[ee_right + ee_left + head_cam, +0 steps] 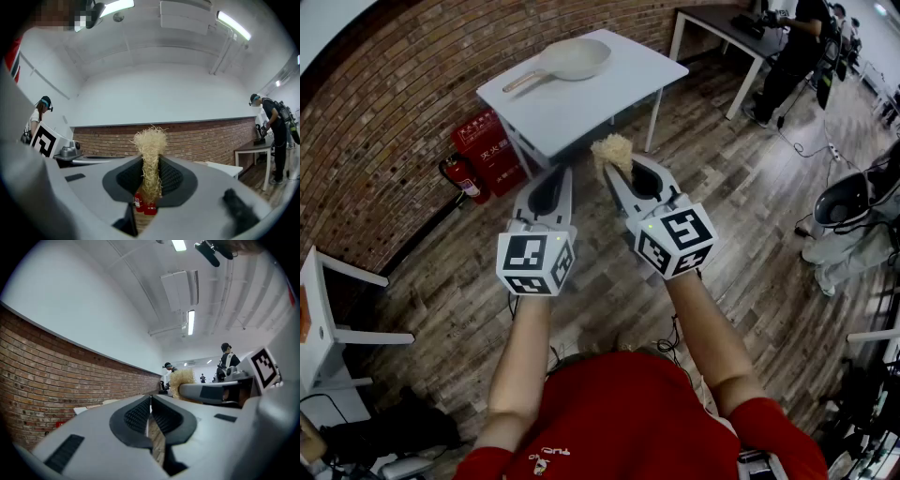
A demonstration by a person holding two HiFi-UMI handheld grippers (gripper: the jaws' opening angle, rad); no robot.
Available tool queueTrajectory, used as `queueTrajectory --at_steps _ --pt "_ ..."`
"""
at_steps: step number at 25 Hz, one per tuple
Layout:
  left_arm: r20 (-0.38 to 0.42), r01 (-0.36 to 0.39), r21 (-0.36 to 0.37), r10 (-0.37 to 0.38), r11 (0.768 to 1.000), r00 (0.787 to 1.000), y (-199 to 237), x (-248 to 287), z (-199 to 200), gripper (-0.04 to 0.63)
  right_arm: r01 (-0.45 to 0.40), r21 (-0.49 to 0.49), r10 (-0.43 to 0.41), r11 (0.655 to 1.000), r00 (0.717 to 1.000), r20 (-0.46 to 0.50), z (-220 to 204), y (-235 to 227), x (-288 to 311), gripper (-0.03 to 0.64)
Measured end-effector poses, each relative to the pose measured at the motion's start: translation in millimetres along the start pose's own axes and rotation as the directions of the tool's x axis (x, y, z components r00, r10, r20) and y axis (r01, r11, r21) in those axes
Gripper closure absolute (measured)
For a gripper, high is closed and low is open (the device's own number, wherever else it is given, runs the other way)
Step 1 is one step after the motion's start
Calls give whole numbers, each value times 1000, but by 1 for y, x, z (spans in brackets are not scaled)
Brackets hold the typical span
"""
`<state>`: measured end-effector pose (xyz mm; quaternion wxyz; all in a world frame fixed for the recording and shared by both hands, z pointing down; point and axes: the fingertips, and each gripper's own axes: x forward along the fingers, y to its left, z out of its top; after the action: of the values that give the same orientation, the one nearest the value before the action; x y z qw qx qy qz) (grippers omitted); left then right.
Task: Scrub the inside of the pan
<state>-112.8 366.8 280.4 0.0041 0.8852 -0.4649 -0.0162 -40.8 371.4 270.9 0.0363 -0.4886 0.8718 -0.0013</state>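
A beige pan [573,59] with a wooden handle lies on the white table [619,84] against the brick wall, well ahead of both grippers. My right gripper [614,161] is shut on a pale straw-like scrubber [612,149], whose tuft [150,140] sticks up from between the black pads. My left gripper [554,183] hangs beside it, its jaws closed together with nothing between them [150,404]. Both are held in the air over the wooden floor, short of the table.
Red fire extinguishers [487,150] stand by the wall left of the table. A dark desk [722,19] with a person [797,47] is at the far right. A white stand [328,309] is on the left, a seated figure [853,225] at right.
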Motion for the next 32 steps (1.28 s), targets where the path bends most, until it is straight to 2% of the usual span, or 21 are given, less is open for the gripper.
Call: queueTrajectory --at_steps 9,14,20,32 --pt "-2 -9 -2 9 1000 1000 -1 8 -1 572 -12 -7 12 1000 1000 -2 2 -7 3 531" --pt "-7 -19 5 19 1000 1000 -5 9 -3 572 -39 32 38 999 999 13 3 -11 -2 531" --pt "7 -57 13 57 998 998 -11 18 -1 572 -43 54 43 998 999 10 1 -32 -11 531" --pt "14 -115 40 115 992 993 -22 47 2 572 -79 32 79 996 997 4 2 -75 -20 530"
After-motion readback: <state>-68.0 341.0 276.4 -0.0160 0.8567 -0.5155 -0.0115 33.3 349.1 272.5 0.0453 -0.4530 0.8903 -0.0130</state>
